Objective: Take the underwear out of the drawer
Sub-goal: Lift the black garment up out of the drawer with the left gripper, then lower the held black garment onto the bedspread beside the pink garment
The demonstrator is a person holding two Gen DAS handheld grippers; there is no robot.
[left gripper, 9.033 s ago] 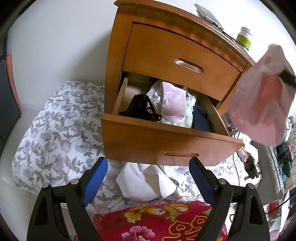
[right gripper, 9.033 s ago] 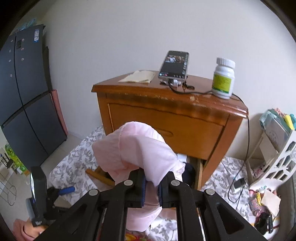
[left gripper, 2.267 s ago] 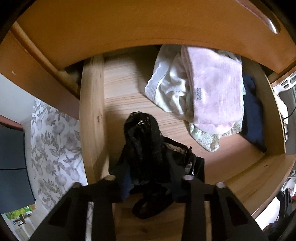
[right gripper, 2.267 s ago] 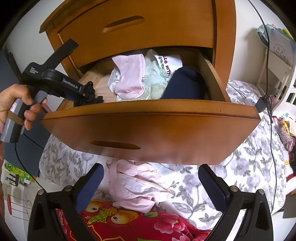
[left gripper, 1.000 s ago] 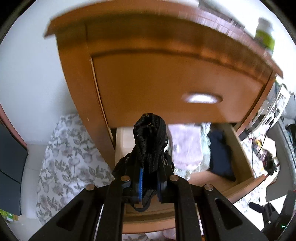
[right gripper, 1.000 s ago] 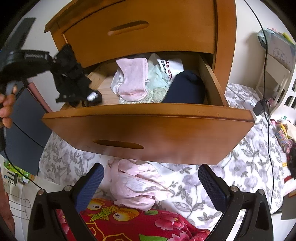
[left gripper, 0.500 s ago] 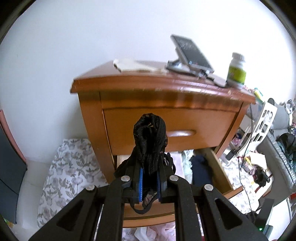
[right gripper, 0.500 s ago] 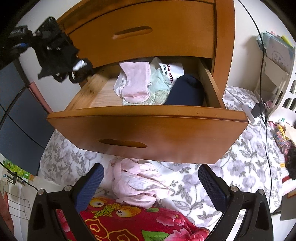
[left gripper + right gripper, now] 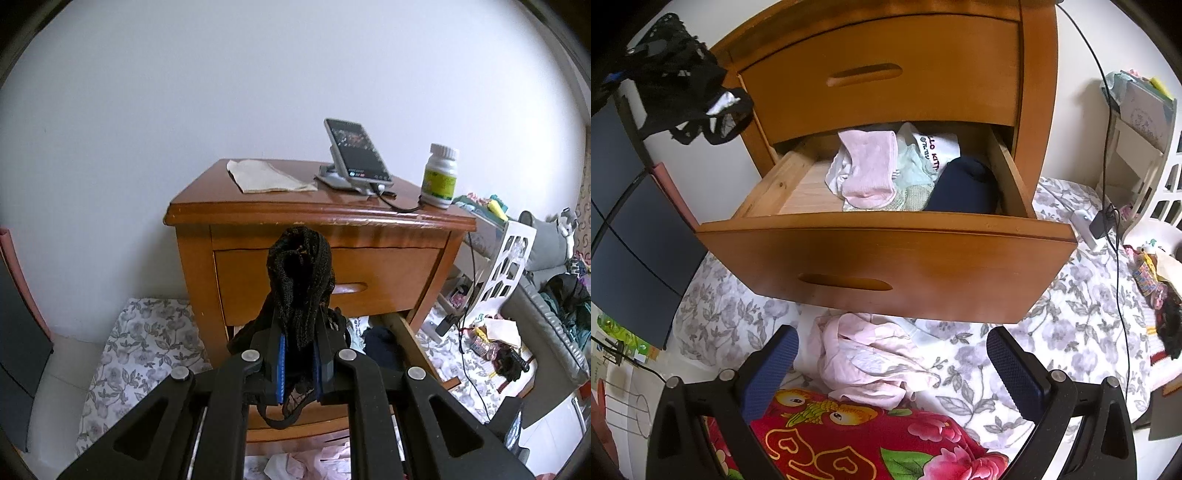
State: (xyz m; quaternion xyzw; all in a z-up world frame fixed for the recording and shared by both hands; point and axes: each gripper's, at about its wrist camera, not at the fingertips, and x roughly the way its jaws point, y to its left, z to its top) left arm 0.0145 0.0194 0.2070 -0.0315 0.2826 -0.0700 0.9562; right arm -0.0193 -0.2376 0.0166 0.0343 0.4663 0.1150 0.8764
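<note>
Looking along the left tool (image 9: 298, 360), its blue pads pinch black lace underwear (image 9: 300, 280), which bunches above the fingertips and hangs in front of the wooden nightstand (image 9: 258, 218), clear of the open drawer (image 9: 413, 345) below. From the right wrist, the right tool (image 9: 892, 354) is spread wide with nothing between its pads, poised over pink garments (image 9: 864, 360) on the floral bedding (image 9: 979, 354) below the drawer front, while the black lace underwear dangles at upper left, and pink, white and navy clothes (image 9: 897, 173) lie in the drawer.

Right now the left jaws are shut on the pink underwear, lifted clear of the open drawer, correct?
Not pink: the left gripper holds the black underwear, as the left wrist view shows. It is clear of the open drawer.
</note>
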